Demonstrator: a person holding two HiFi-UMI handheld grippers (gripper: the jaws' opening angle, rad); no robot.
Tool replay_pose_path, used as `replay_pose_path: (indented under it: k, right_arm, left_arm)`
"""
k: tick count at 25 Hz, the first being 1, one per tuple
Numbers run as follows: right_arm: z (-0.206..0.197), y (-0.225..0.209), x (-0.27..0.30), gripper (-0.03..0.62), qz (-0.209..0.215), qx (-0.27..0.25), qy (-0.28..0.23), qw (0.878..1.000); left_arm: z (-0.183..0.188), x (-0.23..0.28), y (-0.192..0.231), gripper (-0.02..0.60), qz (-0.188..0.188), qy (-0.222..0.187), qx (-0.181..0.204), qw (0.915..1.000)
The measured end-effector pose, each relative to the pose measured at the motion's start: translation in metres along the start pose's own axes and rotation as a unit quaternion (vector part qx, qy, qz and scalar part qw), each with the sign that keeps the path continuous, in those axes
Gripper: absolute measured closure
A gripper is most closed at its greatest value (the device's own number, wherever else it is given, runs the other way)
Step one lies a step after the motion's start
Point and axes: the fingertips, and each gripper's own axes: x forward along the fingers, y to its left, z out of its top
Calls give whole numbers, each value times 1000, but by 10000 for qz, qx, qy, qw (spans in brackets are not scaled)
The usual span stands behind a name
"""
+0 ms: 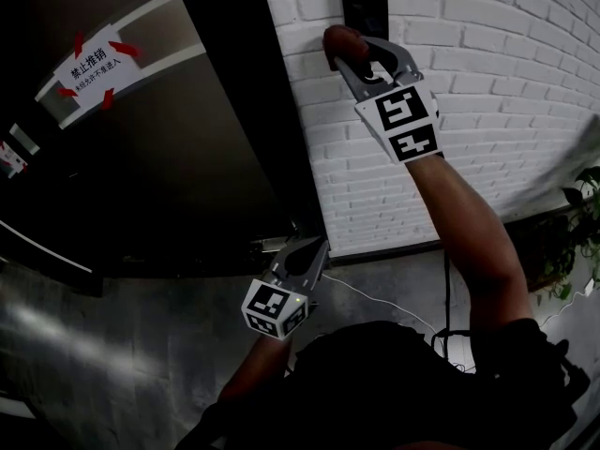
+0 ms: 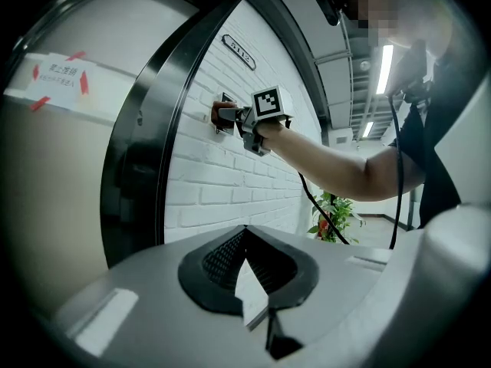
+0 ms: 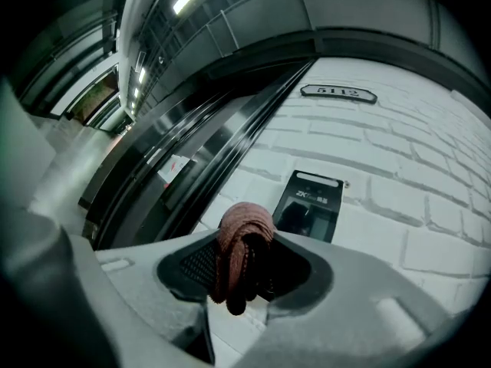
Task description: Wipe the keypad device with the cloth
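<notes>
The black keypad device hangs on the white brick wall. My right gripper is raised to the wall and shut on a bunched reddish-brown cloth, which sits just under the device's lower left corner. In the right gripper view the cloth fills the jaws, with the device just beyond to the right. My left gripper hangs low by the foot of the door frame, shut with nothing in it. The left gripper view shows the right gripper and cloth from below.
A dark door with a white notice taped in red stands left of the wall. A number plate is fixed above the device. A potted plant stands at the right, and a cable trails over the grey floor.
</notes>
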Motion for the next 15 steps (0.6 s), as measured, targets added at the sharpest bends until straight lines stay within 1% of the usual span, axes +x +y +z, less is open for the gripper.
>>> replay_pose_path:
  k: [9,15]
  right_arm:
    - [-2,-10,-3,450,-119,-212,25,9997]
    - [-6,-17,-7,450,-221,-262,38,9994]
  left_arm:
    - [-1,6,-7,565,-115,23,-7,9999]
    - [-2,8,-10,565,-142,46,3,9999]
